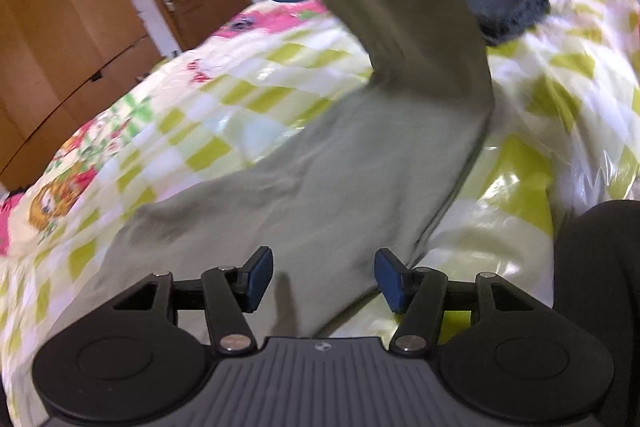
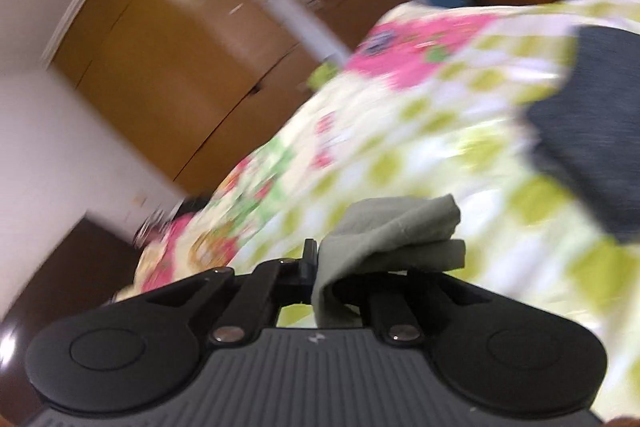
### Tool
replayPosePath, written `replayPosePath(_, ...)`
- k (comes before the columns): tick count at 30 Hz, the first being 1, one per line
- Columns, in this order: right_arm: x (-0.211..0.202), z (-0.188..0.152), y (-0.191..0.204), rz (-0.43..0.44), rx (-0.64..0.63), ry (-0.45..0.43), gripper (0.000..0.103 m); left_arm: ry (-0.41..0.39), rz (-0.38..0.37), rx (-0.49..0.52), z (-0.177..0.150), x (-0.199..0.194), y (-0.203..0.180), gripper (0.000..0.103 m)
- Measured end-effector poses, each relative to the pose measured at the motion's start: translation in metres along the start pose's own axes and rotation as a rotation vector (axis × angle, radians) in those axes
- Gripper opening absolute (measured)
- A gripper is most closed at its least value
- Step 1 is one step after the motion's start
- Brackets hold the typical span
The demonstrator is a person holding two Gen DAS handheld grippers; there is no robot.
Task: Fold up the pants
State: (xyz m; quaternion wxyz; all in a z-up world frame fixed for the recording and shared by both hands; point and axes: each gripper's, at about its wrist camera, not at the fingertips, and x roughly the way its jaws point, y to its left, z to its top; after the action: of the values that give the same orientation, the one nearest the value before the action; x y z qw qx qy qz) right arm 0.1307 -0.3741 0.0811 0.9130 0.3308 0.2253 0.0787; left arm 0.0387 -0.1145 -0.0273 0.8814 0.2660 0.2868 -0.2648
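Two right fingers [image 2: 310, 263] pinch the pants [image 2: 392, 231]; left fingers [image 1: 260, 277] hover apart above them.

No readable words or numbers are showing anywhere. A small white emblem is sitting on the ribbed grey body of the left gripper [image 1: 324, 277], and a like one on the right gripper [image 2: 320, 263], both too small to make out.

Black gripper [image 1: 324, 279] (blue pads [image 1: 259, 279])
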Motion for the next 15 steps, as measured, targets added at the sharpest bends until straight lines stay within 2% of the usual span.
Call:
replayPosePath(3,0.040,-0.025,0.058,0.044,-0.116,0.093,0.005,-0.017,0.040,-0.054,-0.018,-0.023,0.023,0.070)
replayPosePath(5,0.069,-0.049,0.094,0.073,-0.177,0.171,0.005,-0.012,0.097,-0.079,-0.033,-0.037,0.038,0.070)
replayPosePath(10,0.138,-0.124,0.177,0.116,-0.348,0.338,0.005,0.060,0.203,-0.161,-0.080,-0.057,0.076,0.070)
replayPosePath(13,0.160,-0.170,0.221,0.124,-0.487,0.399,0.004,0.078,0.209,-0.258,-0.093,-0.060,0.095,0.070)
replayPosePath(15,0.167,-0.198,0.247,0.132,-0.578,0.443,0.004,0.060,0.222,-0.300,-0.096,-0.065,0.105,0.070)
